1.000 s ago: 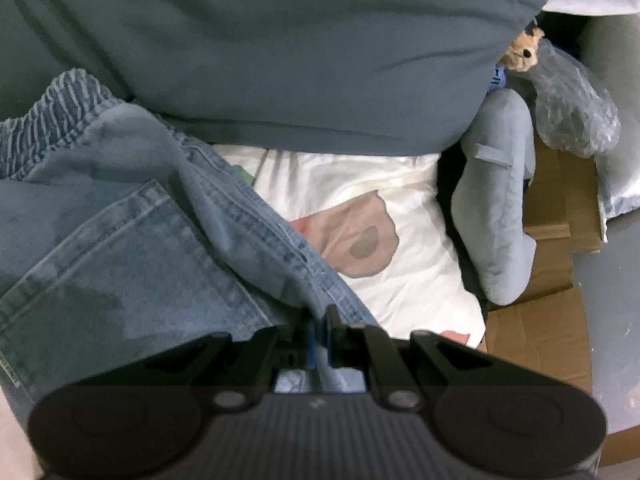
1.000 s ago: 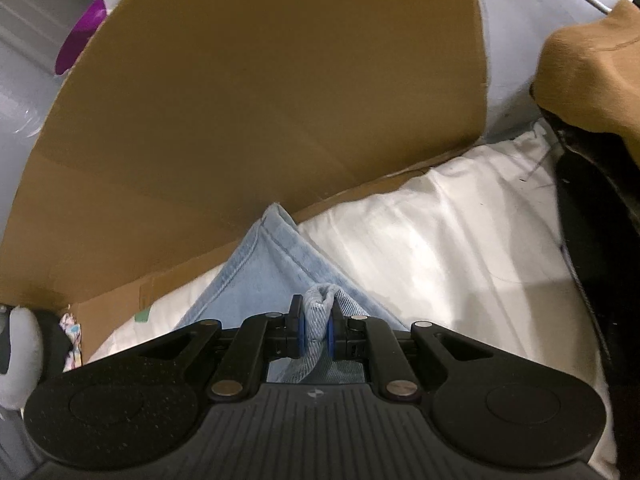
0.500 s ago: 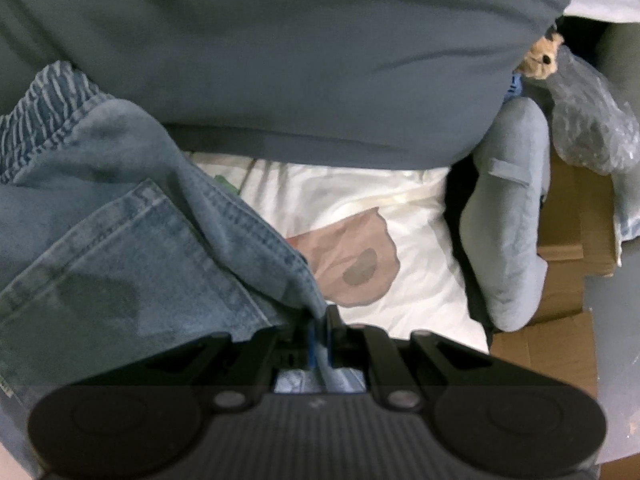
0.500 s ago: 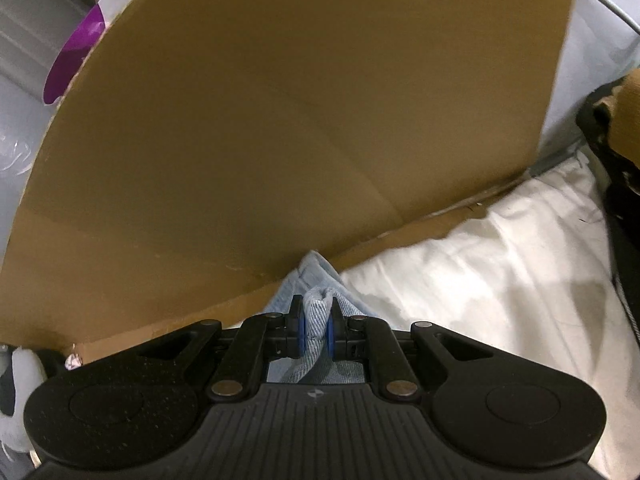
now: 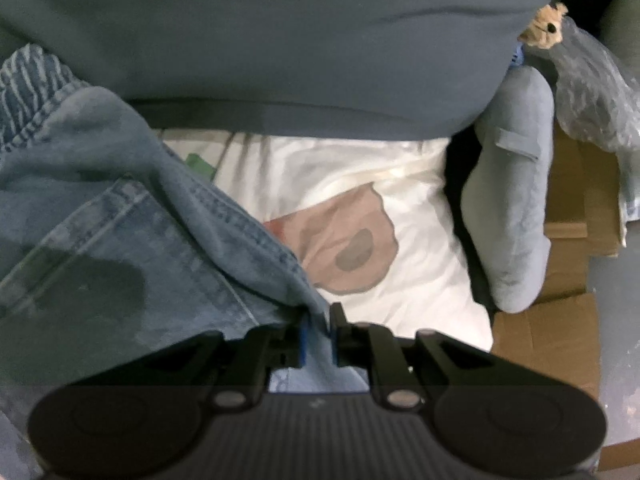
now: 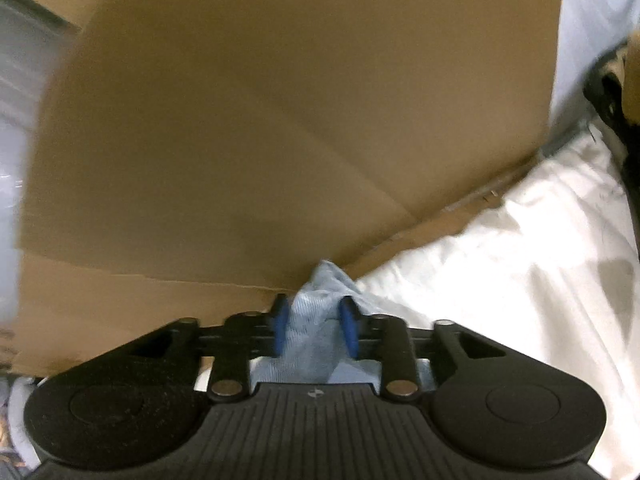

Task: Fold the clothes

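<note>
Blue denim jeans [image 5: 120, 240] with an elastic waistband and a back pocket lie on white bedding [image 5: 400, 184], filling the left of the left wrist view. My left gripper [image 5: 319, 320] has the jeans' side edge between its blue pads; the jaws are opening a little and the denim still fills the narrow gap. In the right wrist view a bunched pale denim hem [image 6: 326, 280] rises between the pads of my right gripper [image 6: 315, 320]. Those jaws are opening and stand clearly apart around the loose cloth.
A large grey-blue garment [image 5: 280, 32] covers the top of the left view. To its right are a grey cushion [image 5: 516, 200], a plush toy [image 5: 544, 32], a plastic bag [image 5: 592, 92] and cardboard boxes [image 5: 560, 320]. A big cardboard sheet [image 6: 280, 120] stands close ahead of the right gripper, beside white bedding [image 6: 500, 280].
The right gripper's jaws have parted from a tight pinch on the hem and the cardboard has come nearer. The left gripper's jaws have widened slightly and it has shifted along the jeans.
</note>
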